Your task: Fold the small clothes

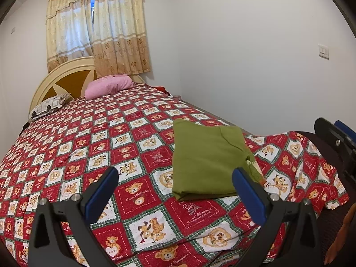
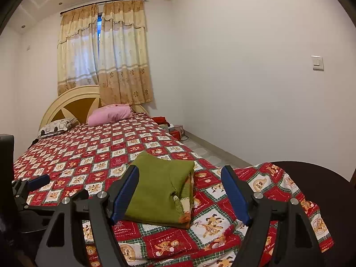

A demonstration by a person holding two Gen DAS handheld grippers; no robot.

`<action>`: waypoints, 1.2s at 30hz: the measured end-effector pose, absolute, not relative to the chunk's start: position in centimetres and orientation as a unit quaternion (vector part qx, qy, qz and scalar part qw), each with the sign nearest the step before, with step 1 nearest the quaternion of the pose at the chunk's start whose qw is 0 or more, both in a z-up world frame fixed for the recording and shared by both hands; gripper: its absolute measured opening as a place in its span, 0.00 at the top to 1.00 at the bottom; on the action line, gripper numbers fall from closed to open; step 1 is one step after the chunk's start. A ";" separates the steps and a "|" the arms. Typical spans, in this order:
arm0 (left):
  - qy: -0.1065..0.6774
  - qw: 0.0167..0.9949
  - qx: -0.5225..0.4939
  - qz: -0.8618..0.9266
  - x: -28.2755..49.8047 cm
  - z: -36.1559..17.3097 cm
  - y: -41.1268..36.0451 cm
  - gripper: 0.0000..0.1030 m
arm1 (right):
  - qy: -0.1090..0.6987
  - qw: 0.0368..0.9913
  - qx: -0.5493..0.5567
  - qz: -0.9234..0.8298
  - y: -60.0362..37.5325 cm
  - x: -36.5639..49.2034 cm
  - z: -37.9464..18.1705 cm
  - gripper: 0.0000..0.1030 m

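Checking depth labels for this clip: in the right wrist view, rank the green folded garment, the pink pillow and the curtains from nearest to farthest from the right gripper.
1. Green folded garment, on the bedspread just beyond the right gripper, toward its left finger.
2. Pink pillow, at the head of the bed, left of centre.
3. Curtains, on the far wall behind the headboard.

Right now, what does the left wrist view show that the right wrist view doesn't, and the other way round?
Only the left wrist view: the left gripper head-on with open jaws, and the right gripper at the right edge.

Only the right wrist view: the right gripper head-on, jaws open, red boxes on the floor beside the bed, the curtain rod and ceiling lights.

Both: the folded green garment lying free on the bear-print bedspread, the pink pillow and curtains.
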State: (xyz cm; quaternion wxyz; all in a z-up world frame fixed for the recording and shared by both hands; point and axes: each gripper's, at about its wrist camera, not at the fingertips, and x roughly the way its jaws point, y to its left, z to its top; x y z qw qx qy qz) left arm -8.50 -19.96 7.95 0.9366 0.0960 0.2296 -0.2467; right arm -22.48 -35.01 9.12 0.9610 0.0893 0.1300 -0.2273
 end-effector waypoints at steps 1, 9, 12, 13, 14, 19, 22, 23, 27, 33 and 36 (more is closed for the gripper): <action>0.229 0.937 0.096 -0.247 -8.5 8.0 -19.9 0.00 | 0.129 0.961 0.089 -0.228 -35.0 -22.5 9.1 0.26; 0.231 0.936 0.097 -0.246 -8.5 8.0 -20.0 0.00 | 0.131 0.960 0.090 -0.229 -34.8 -22.5 9.0 0.26; 0.230 0.936 0.097 -0.246 -8.5 8.0 -20.0 0.00 | 0.131 0.960 0.090 -0.230 -34.8 -22.6 9.1 0.26; 0.230 0.936 0.097 -0.247 -8.5 8.0 -20.0 0.00 | 0.130 0.960 0.091 -0.231 -34.8 -22.6 9.1 0.26; 0.231 0.936 0.097 -0.246 -8.5 8.0 -20.0 0.00 | 0.130 0.960 0.091 -0.231 -34.8 -22.6 9.1 0.26; 0.230 0.936 0.097 -0.246 -8.5 8.0 -20.0 0.00 | 0.129 0.959 0.093 -0.234 -34.8 -22.7 9.0 0.26; 0.231 0.936 0.096 -0.246 -8.5 8.0 -20.0 0.00 | 0.128 0.959 0.092 -0.234 -34.8 -22.7 9.0 0.26; 0.230 0.936 0.097 -0.246 -8.5 8.0 -20.0 0.00 | 0.128 0.959 0.092 -0.234 -34.8 -22.7 9.0 0.26; 0.232 0.936 0.096 -0.248 -8.5 7.9 -19.9 0.00 | 0.127 0.959 0.091 -0.236 -34.8 -22.8 9.0 0.26; 0.238 0.935 0.092 -0.248 -8.3 7.9 -20.0 0.00 | 0.129 0.958 0.094 -0.237 -34.6 -22.8 8.9 0.26; 0.238 0.934 0.091 -0.249 -8.2 7.9 -20.0 0.00 | 0.128 0.958 0.093 -0.238 -34.6 -22.9 8.9 0.26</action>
